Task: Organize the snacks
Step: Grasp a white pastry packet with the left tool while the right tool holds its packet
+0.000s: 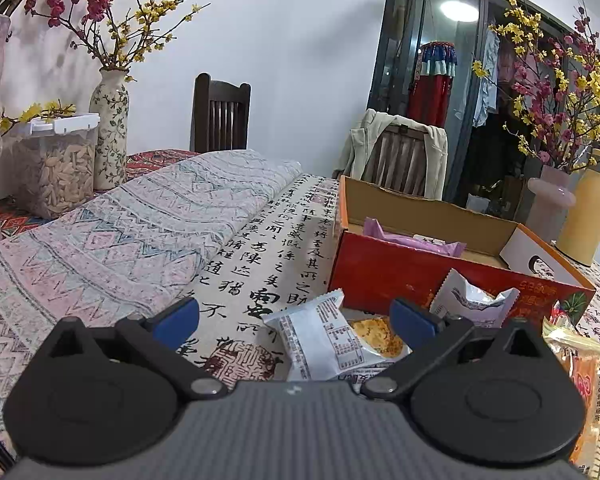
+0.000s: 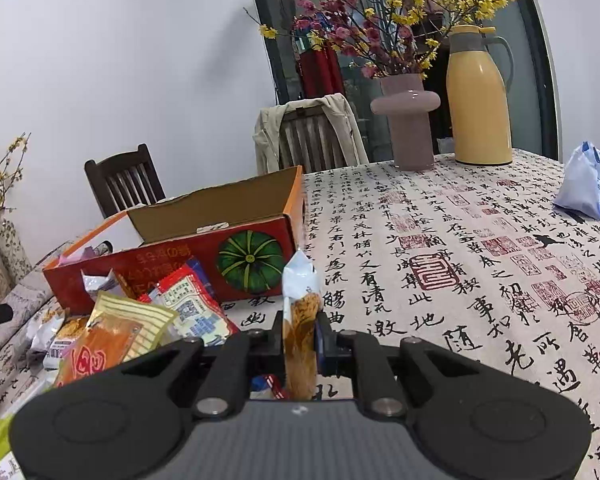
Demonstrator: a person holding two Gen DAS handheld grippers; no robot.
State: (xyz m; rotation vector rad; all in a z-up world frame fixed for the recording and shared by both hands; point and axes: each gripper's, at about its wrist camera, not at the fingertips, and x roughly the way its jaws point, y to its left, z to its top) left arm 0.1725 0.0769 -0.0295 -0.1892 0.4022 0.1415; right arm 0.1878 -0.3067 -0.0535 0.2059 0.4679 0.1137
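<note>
Snacks lie in a loose heap (image 2: 140,320) at the lower left of the right wrist view, just in front of the red cardboard box (image 2: 172,256), whose long side with a green pumpkin print faces the camera. The box stands open at the top; its far wall rises higher than its near wall, and a purple packet (image 1: 416,242) lies inside, seen in the left wrist view at centre right.

The right gripper (image 2: 300,340) is closed tight on a pale-topped snack packet (image 2: 298,304) that stands upright on edge between its pads, at lower centre of the frame. The packet's top reaches about level with the box's right corner.

To the right of that corner, the table (image 2: 460,248), covered in a calligraphy-print cloth, is bare across the middle of the frame. A mauve vase (image 2: 410,128) and a yellow jug (image 2: 480,100) stand near its far edge at upper right, and a blue-and-white bag (image 2: 588,184) sits at the right edge.

The left gripper (image 1: 296,322) has its jaws spread wide and holds nothing. A white packet with a golden biscuit (image 1: 340,340) lies on the table between and beyond its blue pads (image 1: 176,322), not touched by them. Another white packet (image 1: 472,300) leans against the box's near wall. A folded patterned cloth (image 1: 140,220) fills the left half of that view.
</note>
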